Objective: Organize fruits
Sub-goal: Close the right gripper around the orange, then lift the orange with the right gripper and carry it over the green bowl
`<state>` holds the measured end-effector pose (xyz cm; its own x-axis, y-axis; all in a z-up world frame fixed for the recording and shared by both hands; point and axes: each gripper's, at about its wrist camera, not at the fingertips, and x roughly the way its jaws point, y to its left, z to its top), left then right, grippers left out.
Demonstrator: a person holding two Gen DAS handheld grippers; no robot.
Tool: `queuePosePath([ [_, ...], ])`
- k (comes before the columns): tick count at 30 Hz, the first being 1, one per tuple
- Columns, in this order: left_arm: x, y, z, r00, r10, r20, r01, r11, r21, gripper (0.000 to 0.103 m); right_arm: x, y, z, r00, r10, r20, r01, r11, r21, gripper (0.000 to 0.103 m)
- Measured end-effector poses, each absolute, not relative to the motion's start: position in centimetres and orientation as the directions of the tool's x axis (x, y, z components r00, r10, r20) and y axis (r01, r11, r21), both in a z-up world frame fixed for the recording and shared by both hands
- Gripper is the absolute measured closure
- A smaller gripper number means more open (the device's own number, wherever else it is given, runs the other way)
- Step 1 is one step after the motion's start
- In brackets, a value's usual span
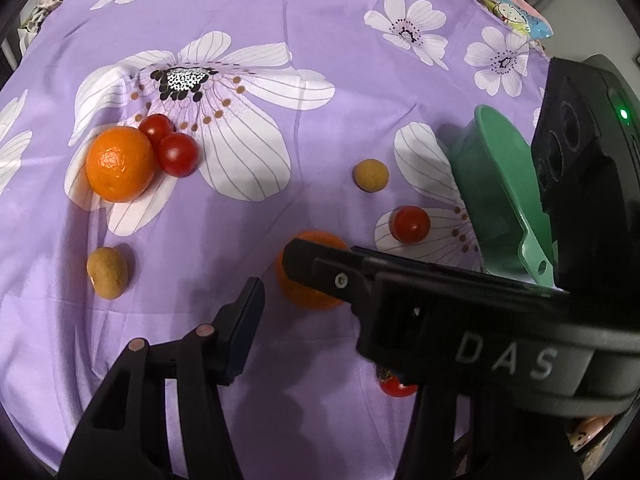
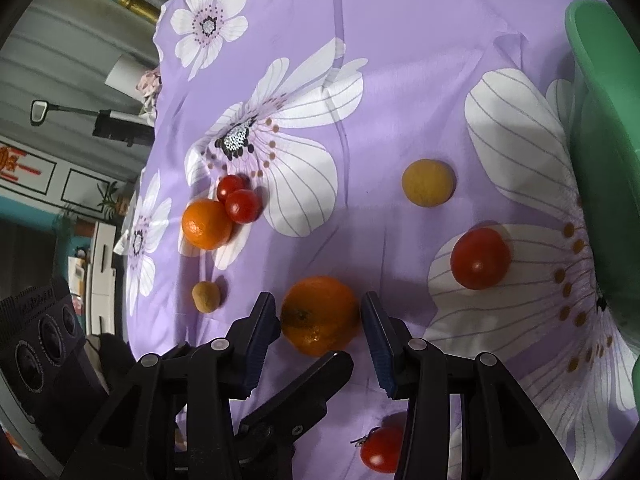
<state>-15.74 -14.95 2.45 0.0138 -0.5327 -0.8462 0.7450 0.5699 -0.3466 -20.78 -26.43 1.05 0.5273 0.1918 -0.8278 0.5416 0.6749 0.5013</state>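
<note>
Fruits lie on a purple floral cloth (image 1: 280,8). In the right wrist view my right gripper (image 2: 319,316) is open, its pads on either side of an orange (image 2: 320,314), just short of gripping it. That orange (image 1: 304,292) is half hidden behind the right gripper body in the left wrist view. My left gripper shows only its left finger (image 1: 246,328); the right finger is hidden. A second orange (image 1: 119,164) touches two tomatoes (image 1: 176,154). A tomato (image 2: 479,258) and a yellow fruit (image 2: 427,182) lie near the green bowl (image 2: 604,152).
A brownish fruit (image 1: 107,273) lies at the left. Another tomato (image 2: 382,454) sits close under the grippers. The green bowl (image 1: 500,188) stands at the cloth's right. Beyond the cloth's left edge is the room's clutter (image 2: 72,208).
</note>
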Motion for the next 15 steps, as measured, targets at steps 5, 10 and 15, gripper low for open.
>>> queuePosePath([
  [5,-15.35,-15.29,1.74,-0.009,-0.516,-0.857,0.73,0.582,-0.358,0.057,-20.18,-26.08,0.6,0.506,0.195,-0.84,0.536,0.693,0.483,0.056],
  [10,-15.6,-15.55,1.68,-0.009,-0.519,-0.855,0.743,0.569,-0.353,0.061,-20.11,-25.64,0.68,0.5,0.172,-0.849,0.532,0.712,0.457,0.056],
  [15,-15.58,-15.61,1.65,-0.001,-0.519,-0.855,0.75,0.565,-0.344,0.061,-20.15,-25.67,0.72,0.498,0.158,-0.853,0.531,0.721,0.444,0.057],
])
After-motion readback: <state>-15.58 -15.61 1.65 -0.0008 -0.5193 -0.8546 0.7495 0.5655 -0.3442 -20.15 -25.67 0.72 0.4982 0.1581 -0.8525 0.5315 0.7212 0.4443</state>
